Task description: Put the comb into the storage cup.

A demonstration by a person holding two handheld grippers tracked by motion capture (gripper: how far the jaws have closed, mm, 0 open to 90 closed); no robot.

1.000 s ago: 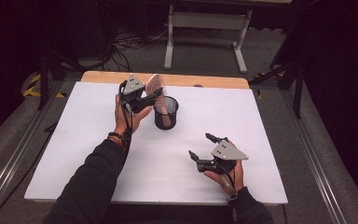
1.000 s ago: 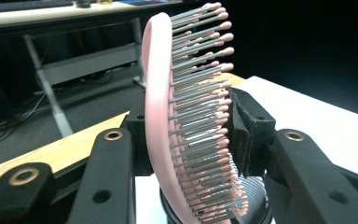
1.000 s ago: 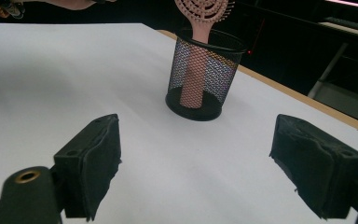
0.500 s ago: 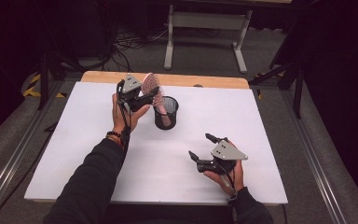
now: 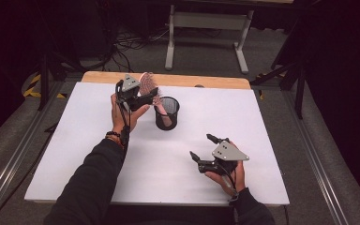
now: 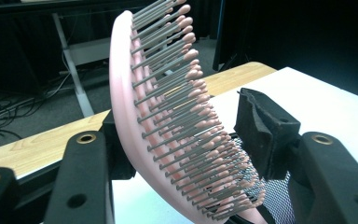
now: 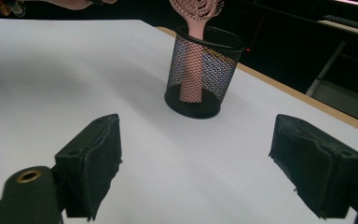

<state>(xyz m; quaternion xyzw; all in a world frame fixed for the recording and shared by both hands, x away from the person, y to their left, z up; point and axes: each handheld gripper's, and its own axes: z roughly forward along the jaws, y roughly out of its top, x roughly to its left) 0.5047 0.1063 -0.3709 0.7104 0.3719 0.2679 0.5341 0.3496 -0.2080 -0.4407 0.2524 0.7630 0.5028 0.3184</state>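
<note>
A pink hairbrush (image 5: 146,84) stands with its handle (image 7: 191,70) down inside a black mesh cup (image 5: 167,114) at the back middle of the white table (image 5: 75,154). My left gripper (image 5: 152,96) is shut on the brush head (image 6: 168,116), one pad against its smooth back and the other at the bristle tips. The cup's rim (image 6: 275,196) shows just below the jaws. My right gripper (image 5: 200,146) rests near the front right, open and holding nothing, its jaws (image 7: 196,168) facing the cup (image 7: 219,70) from a distance.
A bare wooden strip (image 5: 206,80) runs along the table's far edge. Behind it, on the floor, are a grey metal stand (image 5: 206,23) and loose cables (image 5: 131,40). The person's dark sleeves enter from the bottom.
The left gripper and the brush head shifted slightly left and back together. The right gripper stayed where it was.
</note>
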